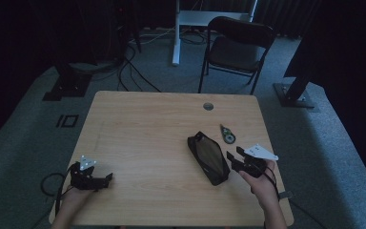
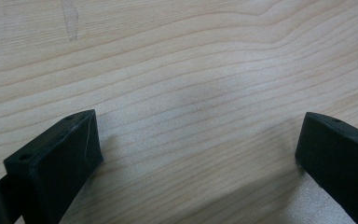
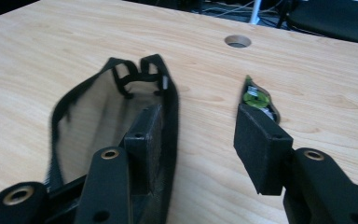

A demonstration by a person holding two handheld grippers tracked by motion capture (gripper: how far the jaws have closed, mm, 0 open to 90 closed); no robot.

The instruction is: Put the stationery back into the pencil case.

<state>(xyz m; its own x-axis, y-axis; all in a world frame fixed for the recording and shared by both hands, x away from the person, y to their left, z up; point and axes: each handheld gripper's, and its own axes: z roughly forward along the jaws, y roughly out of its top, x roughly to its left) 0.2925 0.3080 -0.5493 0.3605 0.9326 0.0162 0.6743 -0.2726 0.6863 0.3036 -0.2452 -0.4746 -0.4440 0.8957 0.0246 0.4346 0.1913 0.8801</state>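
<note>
While a person's two forearms reach in over the near edge of a light wooden table [image 1: 143, 124], the right gripper [image 1: 234, 160] hovers just beside a black mesh pouch [image 1: 208, 157] that lies on the tabletop right of centre. Seen from the right gripper view, the jaws stand apart with nothing pressed between them: one jaw sits at the pouch's [image 3: 98, 116] open mouth, against its black fabric rim, and the other hangs over bare wood beside it. The pouch lies flat with its mouth gaping toward the gripper, its mesh wall see-through and two small loops showing at its far end. Just beyond the outer jaw a small green-and-black tape dispenser [image 3: 257, 99] rests on the wood, near the pouch but apart from it; from the high view it [image 1: 228, 134] lies just behind the pouch's right side. A round cable hole [image 1: 208, 106] is cut in the table near its far edge. At the near left corner the left gripper [image 1: 106, 180] rests low over the wood, well apart from the pouch; in the left gripper view its jaws are spread wide over bare wood grain. A dark folding chair [image 1: 236, 47] stands on the grey carpet beyond the table.
</note>
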